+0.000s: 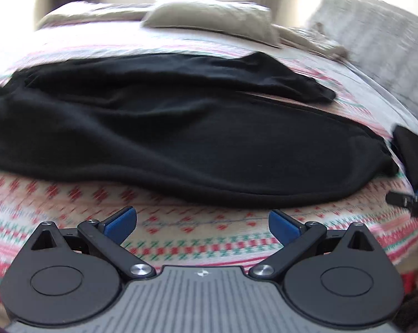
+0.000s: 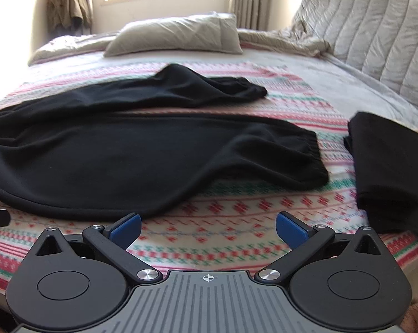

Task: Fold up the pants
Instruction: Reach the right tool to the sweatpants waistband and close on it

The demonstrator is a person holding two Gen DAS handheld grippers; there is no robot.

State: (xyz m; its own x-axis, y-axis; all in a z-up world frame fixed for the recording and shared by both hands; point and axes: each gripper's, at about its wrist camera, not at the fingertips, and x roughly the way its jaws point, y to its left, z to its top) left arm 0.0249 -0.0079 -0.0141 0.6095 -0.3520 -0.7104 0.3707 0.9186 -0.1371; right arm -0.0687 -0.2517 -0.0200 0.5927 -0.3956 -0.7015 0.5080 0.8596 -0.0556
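Note:
Black pants point(image 1: 159, 127) lie spread flat on the patterned blanket point(image 1: 203, 241), waist to the left, two legs running right; they also show in the right wrist view point(image 2: 142, 152), with the near leg's cuff point(image 2: 311, 158) at right. My left gripper point(image 1: 202, 223) is open and empty, hovering just in front of the pants' near edge. My right gripper point(image 2: 208, 229) is open and empty, in front of the near leg. The right gripper's tip point(image 1: 408, 199) shows at the left wrist view's right edge.
A folded black garment point(image 2: 395, 166) lies on the blanket to the right of the pants. A beige pillow point(image 2: 178, 34) and rumpled grey bedding point(image 2: 286, 41) lie at the far side. A quilted grey headboard point(image 2: 375, 33) stands at right.

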